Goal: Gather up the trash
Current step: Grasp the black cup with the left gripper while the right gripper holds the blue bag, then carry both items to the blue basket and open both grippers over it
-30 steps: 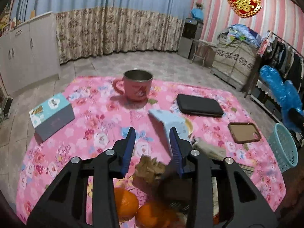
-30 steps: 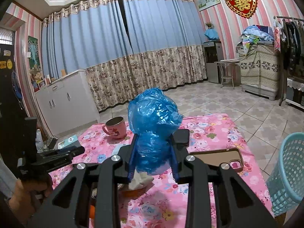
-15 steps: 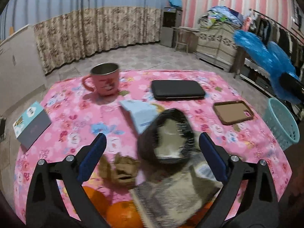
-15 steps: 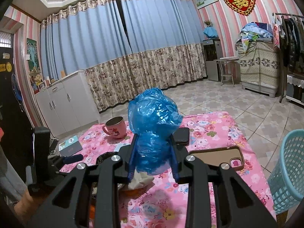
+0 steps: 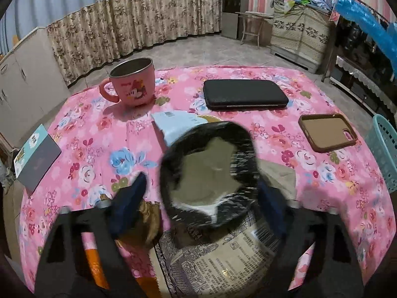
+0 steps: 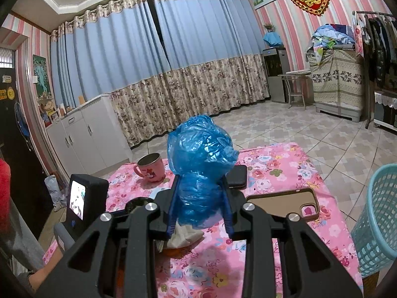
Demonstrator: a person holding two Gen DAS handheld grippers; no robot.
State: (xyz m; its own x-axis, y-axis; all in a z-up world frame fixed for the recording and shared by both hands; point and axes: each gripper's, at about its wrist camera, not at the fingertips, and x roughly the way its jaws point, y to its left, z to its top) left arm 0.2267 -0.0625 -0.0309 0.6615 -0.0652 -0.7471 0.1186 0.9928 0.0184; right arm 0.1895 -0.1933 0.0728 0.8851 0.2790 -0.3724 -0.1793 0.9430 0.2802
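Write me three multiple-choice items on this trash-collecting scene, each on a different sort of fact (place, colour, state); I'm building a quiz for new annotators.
1. Where is the flat black zip case relative to the pink cartoon mug in the left wrist view?
A. To its right
B. Under it
C. Inside it

2. What colour is the plastic mesh basket beside the table?
A. Red
B. Light blue
C. Yellow

3. What is the right gripper doing?
A. Hanging open and empty
B. Shut on a crumpled blue plastic bag
C. Shut on the brown phone case

Answers: 1 A, the case lies on the floral cloth right of the mug. 2 B, its mesh wall is light blue. 3 B, both pads press the bag's lower part.
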